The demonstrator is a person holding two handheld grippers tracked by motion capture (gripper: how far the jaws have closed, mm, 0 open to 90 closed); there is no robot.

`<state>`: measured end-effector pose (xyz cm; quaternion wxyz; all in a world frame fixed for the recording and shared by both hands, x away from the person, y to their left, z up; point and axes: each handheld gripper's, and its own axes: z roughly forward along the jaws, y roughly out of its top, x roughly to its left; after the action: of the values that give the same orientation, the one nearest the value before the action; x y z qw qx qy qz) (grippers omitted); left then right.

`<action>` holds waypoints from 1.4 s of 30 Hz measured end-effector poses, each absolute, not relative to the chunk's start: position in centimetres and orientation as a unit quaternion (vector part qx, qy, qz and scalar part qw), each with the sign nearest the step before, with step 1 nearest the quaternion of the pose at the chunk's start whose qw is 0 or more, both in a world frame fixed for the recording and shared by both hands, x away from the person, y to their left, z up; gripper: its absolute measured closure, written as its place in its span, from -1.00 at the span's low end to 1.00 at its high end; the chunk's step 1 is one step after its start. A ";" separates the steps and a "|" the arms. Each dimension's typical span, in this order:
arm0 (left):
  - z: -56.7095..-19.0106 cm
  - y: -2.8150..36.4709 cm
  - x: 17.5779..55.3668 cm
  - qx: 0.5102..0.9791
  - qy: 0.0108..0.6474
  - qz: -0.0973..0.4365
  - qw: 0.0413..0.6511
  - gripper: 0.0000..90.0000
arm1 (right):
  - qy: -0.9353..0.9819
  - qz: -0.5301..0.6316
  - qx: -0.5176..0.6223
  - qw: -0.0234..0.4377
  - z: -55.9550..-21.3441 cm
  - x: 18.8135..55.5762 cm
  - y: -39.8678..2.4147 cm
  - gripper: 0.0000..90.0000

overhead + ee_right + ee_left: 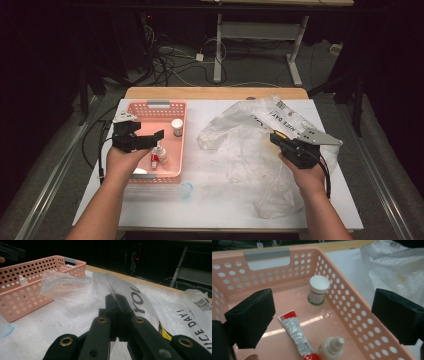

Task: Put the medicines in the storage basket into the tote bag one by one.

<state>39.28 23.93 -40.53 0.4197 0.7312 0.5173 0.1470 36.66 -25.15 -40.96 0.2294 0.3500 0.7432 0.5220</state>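
A pink perforated basket (177, 150) (352, 312) stands at the table's left. It holds a white-capped jar (177, 127) (319, 290), a red and white tube (297, 335) and a small white dropper bottle (160, 152) (333, 347). My left gripper (146, 136) (322, 320) hangs open over the basket with nothing between its jaws. A large clear plastic bag (250, 145) (75, 290) with black lettering spreads over the right half of the table. My right gripper (275, 138) (116, 307) is shut on a fold of that bag.
The white table (210, 205) has a wooden far edge (215, 93). A small blue ring-like mark (186, 190) lies in front of the basket. Cables and desk legs (218, 50) stand on the floor beyond the table.
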 end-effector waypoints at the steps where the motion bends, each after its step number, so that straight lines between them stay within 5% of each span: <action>1: -40.7 24.1 39.7 0.731 0.521 0.139 0.418 -0.84 | 0.743 0.522 0.350 0.229 -41.0 36.6 -25.2 1.00; 26: -45.1 24.0 45.0 0.771 0.579 0.048 0.259 -0.14 | 0.745 0.520 0.355 0.221 -41.3 36.8 -25.3 1.00; 35: -46.2 24.0 45.7 0.771 0.589 0.001 0.242 -0.03 | 0.744 0.519 0.357 0.223 -41.4 36.8 -25.5 1.00; 42: -46.5 23.2 45.9 0.791 0.579 0.016 0.200 0.07 | 0.744 0.518 0.358 0.223 -41.4 36.8 -25.7 1.00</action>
<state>45.87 23.23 -46.49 0.1997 0.7905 0.5787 0.0164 36.79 -25.66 -41.41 0.2228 0.3584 0.7440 0.5181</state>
